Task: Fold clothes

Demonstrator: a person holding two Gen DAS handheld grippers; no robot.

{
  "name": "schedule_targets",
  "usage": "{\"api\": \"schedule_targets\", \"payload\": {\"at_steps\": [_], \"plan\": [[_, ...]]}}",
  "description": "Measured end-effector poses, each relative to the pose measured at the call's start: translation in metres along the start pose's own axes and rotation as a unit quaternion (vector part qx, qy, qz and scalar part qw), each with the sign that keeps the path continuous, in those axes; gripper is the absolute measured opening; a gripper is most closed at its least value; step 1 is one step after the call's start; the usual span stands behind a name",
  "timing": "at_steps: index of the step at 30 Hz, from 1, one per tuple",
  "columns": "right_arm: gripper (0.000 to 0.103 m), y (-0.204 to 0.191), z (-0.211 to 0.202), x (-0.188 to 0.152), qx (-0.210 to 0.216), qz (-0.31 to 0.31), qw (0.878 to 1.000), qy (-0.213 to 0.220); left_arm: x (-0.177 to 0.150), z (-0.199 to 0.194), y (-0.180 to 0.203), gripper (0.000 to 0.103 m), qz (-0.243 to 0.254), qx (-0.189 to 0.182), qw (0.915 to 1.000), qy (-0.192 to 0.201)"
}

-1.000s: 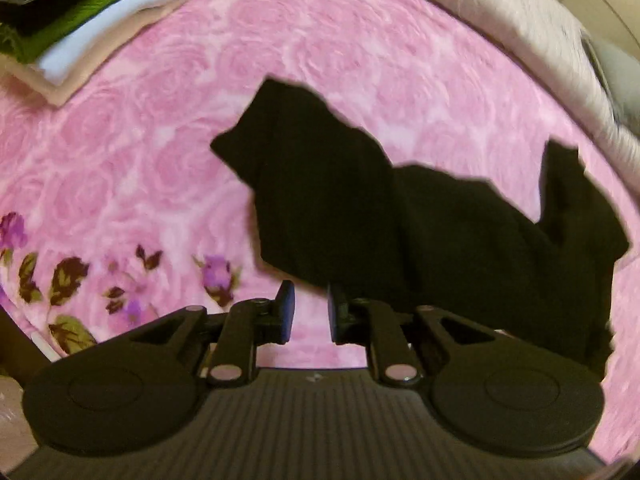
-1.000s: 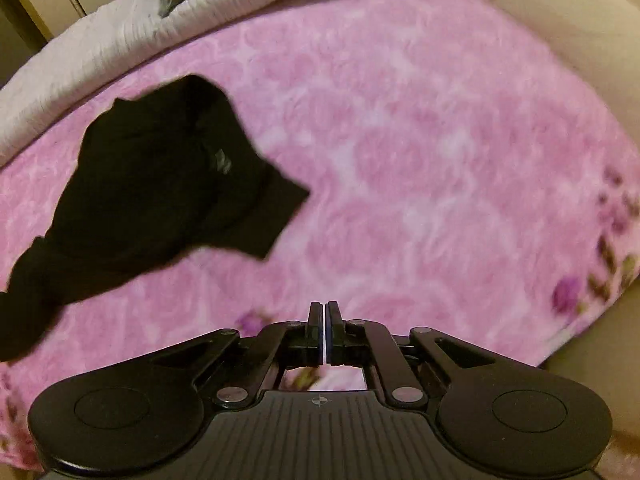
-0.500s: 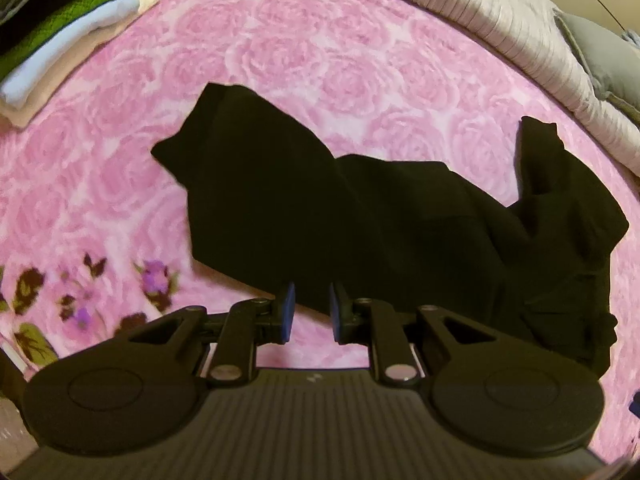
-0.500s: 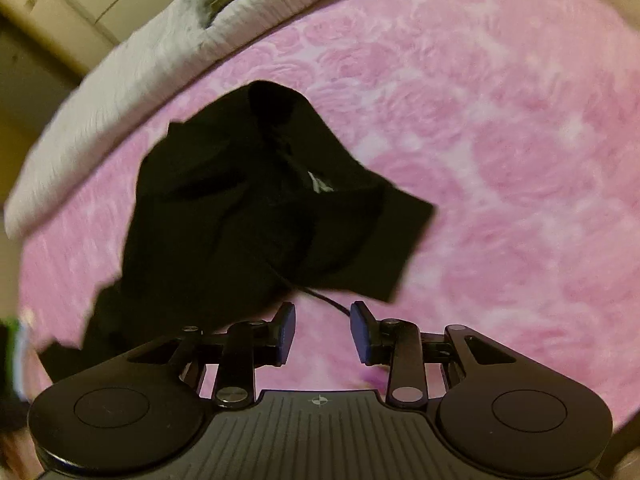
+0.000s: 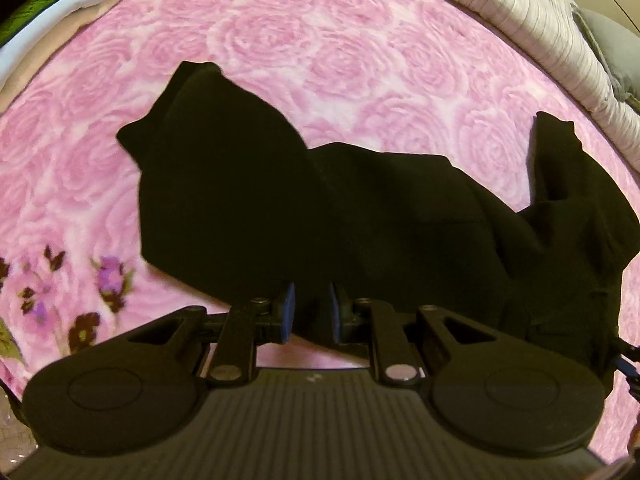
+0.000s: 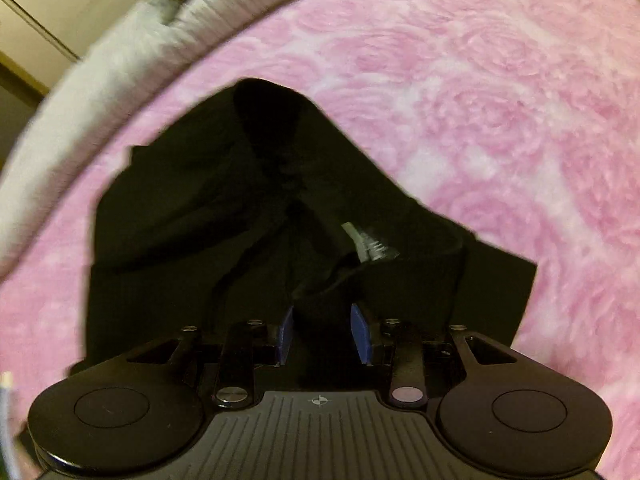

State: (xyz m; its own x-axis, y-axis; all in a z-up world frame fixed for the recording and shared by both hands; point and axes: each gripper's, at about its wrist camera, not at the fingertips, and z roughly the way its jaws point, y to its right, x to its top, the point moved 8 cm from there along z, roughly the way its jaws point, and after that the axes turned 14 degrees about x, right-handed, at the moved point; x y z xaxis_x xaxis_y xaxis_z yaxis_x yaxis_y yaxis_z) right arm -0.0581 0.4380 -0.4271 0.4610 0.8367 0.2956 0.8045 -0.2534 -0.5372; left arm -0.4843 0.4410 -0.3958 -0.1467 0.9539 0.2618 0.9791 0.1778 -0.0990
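Note:
A crumpled black garment (image 5: 340, 208) lies on a pink rose-patterned blanket (image 5: 320, 40). In the left wrist view my left gripper (image 5: 310, 312) is open, and the garment's near edge lies between its blue pads. From the right wrist, the same garment (image 6: 240, 220) fills the middle, with a grey neck label (image 6: 370, 246) showing. My right gripper (image 6: 322, 334) is open just over the collar area, black cloth between its fingers (image 6: 362, 334). Whether either gripper touches the cloth I cannot tell.
A stack of folded clothes (image 5: 52, 4), green, light blue and cream, sits at the blanket's far left. A pale ribbed quilt (image 5: 540, 20) with a grey pillow (image 5: 612, 48) borders the far side. Pink blanket (image 6: 500, 100) stretches right of the garment.
Both grippers have moved in close to the black garment. The right gripper went from shut to open, and its jaws now straddle the collar. The left gripper stayed open and now straddles the near edge.

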Motion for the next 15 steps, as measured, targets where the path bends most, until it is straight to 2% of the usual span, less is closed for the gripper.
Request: {"api": "schedule_targets", "payload": {"at_steps": [1,2,9,12,15], "plan": [[0.028,0.002,0.003,0.001,-0.002,0.002,1.000,0.001,0.001,0.001,0.002,0.014,0.001,0.001,1.0000,-0.002],[0.008,0.003,0.001,0.002,0.007,0.004,1.000,0.006,0.002,0.001,0.003,0.014,0.002,0.001,1.0000,-0.003],[0.008,0.039,-0.122,0.001,0.099,0.054,0.991,0.072,-0.003,-0.007,-0.003,0.014,0.018,-0.001,0.9998,0.001],[0.008,0.089,-0.173,-0.018,0.084,0.131,0.984,0.088,-0.005,-0.011,-0.005,0.014,0.025,-0.002,0.9997,0.003],[0.008,0.134,-0.186,-0.052,0.017,0.188,0.980,0.057,-0.014,-0.011,-0.007,0.014,0.035,-0.002,0.9994,-0.002]]}}
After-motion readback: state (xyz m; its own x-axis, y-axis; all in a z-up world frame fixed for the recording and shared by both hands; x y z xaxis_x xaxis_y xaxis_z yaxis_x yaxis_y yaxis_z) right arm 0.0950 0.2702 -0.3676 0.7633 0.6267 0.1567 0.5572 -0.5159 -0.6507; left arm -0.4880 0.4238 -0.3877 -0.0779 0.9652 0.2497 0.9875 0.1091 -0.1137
